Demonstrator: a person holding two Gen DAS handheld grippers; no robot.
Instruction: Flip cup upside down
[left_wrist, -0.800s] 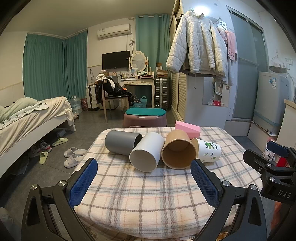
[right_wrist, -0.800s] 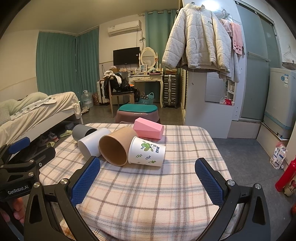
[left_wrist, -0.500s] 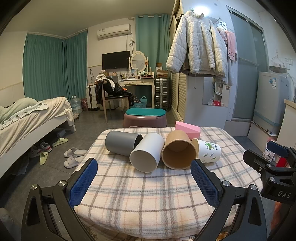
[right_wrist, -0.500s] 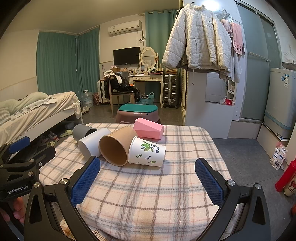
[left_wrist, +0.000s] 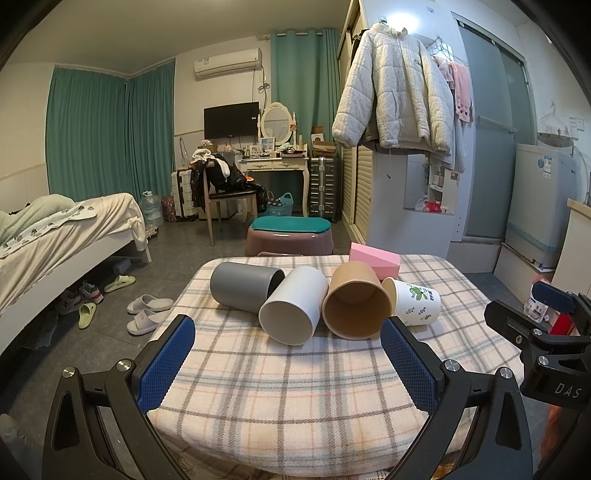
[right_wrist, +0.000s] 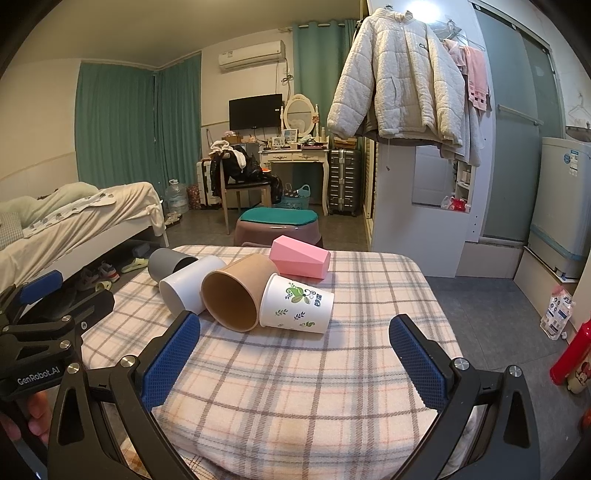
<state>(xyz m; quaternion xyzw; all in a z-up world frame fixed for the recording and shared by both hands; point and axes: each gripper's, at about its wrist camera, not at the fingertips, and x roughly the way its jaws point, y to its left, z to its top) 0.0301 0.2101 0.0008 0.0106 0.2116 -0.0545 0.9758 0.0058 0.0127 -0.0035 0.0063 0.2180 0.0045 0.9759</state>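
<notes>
1. Change since the earlier frames: none visible. Both grippers and all five cups hold the same places.
2. Left gripper (left_wrist: 288, 354): jaws spread wide, holding nothing, hovering over the near edge of the table (left_wrist: 295, 398).
3. Right gripper (right_wrist: 295, 350): jaws likewise wide and empty, short of the cups.
4. Cups, all lying on their sides in a cluster at the table's far half: grey cup (left_wrist: 243, 286), white cup (left_wrist: 293, 310), brown cup (left_wrist: 356, 308), leaf-print cup (right_wrist: 297, 304), pink cup (right_wrist: 299, 257). Neighbours touch or overlap.
5. Step in hand, as judged: approach and pick one cup. The leaf-print cup lies nearest the right gripper with its wall free on the right side; closing across the wall near mid-length, then lifting clear before rotating mouth-down, should avoid rolling the brown cup.
6. Risk: thin paper walls may crush under a firm squeeze.
7. Hard to tell: which cup the task means; the pink cup's mouth faces away; the left view hides most of it.
</notes>
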